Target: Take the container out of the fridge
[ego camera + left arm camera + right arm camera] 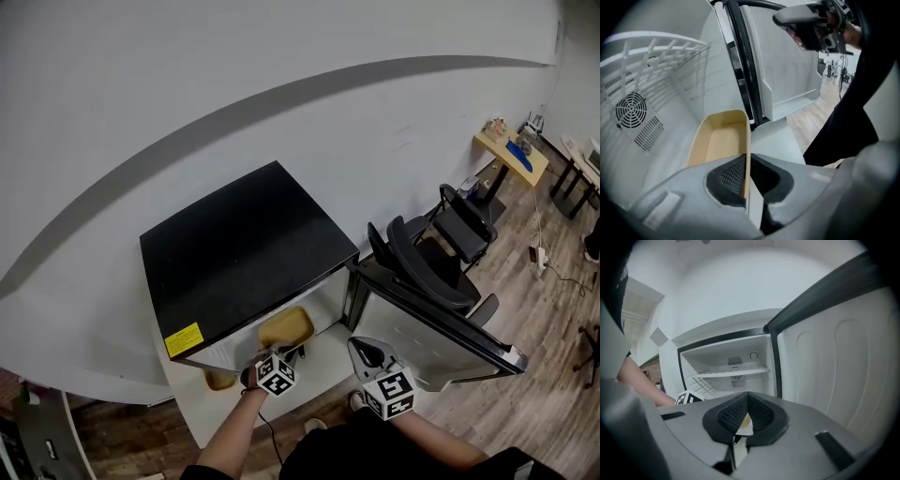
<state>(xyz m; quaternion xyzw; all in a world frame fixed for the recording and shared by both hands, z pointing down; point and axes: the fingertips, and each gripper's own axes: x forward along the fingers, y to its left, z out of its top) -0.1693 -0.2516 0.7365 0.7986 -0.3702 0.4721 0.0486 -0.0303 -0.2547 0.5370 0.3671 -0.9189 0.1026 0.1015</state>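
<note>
A black office chair (433, 267) stands on wood floor (539, 314) by a pale wall (234, 66).

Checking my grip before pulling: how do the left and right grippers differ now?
The left gripper clamps the container by its wall; the right gripper holds nothing. The left gripper is at the fridge mouth; the right gripper hangs outside it. Both are shut.

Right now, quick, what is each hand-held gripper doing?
Left hand-held gripper: closed on the side wall of the tan container.
Right hand-held gripper: closed, holding nothing.
</note>
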